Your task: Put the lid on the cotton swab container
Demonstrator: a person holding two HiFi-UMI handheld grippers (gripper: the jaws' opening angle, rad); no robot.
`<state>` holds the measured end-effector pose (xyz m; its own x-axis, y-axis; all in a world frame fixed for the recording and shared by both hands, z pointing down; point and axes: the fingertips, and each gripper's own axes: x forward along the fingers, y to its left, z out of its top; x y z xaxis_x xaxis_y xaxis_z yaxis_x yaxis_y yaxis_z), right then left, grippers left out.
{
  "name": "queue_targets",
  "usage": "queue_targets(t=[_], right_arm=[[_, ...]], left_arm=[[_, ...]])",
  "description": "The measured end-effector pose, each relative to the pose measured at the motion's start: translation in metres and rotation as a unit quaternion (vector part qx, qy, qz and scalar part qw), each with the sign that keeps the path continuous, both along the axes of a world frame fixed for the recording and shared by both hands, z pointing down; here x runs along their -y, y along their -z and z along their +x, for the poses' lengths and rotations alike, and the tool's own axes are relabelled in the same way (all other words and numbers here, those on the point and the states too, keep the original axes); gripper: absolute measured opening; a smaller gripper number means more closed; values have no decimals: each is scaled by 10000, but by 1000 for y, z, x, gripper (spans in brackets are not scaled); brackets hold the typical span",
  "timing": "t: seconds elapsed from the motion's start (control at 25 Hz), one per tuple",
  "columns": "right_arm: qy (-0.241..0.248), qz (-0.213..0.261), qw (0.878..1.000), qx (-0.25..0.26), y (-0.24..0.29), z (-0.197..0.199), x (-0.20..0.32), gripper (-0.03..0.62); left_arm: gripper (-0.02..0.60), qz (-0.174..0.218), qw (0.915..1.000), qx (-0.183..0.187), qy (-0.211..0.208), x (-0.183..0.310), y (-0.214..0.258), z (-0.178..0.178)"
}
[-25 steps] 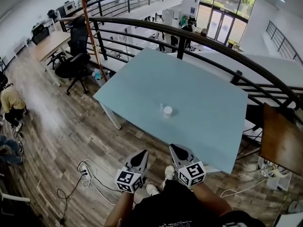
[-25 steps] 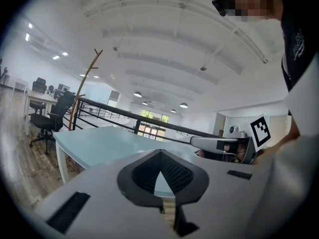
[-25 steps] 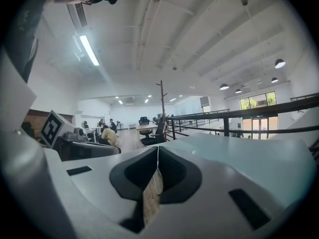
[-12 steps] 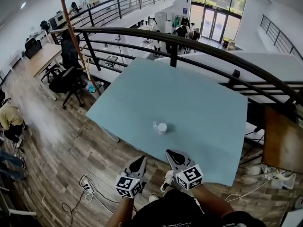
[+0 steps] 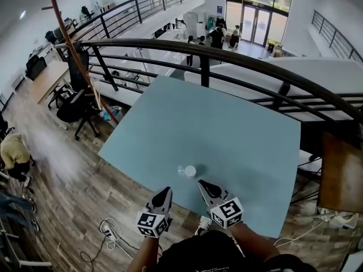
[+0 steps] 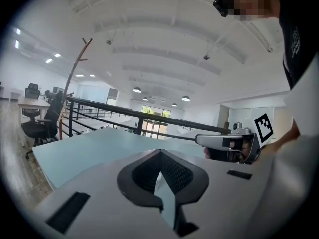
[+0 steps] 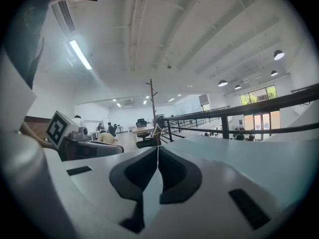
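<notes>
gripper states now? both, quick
Left hand-held gripper: closed, holding nothing.
Right hand-held gripper: closed, holding nothing.

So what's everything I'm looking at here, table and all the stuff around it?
table: one, pale blue, centre
white round piece: one, white, on the table near its front edge
clear piece: one, see-through, just left of the white piece; which is the lid and which the container is too small to tell
railing: one, black, behind the table
office chair: one, black, floor at left
cables: a bunch, white, floor at lower left
left gripper: one, grey and black, shut, empty
right gripper: one, same colours, shut, empty
</notes>
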<state>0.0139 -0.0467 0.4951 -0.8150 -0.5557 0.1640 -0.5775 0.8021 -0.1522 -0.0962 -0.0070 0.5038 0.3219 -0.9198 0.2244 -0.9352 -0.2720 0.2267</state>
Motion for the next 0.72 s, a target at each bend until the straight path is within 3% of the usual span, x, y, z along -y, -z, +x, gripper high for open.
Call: queue_targets(t=[0.48,0.72], right_arm=[[5,-57,10000,53,-3,10,41,18],[-59,-125,9998,124,-6,1,55,18]], left_arm=[[9,-159,9997,122,109,36,1,2],[9,-184,9998,94,-26,53,-5,-7]])
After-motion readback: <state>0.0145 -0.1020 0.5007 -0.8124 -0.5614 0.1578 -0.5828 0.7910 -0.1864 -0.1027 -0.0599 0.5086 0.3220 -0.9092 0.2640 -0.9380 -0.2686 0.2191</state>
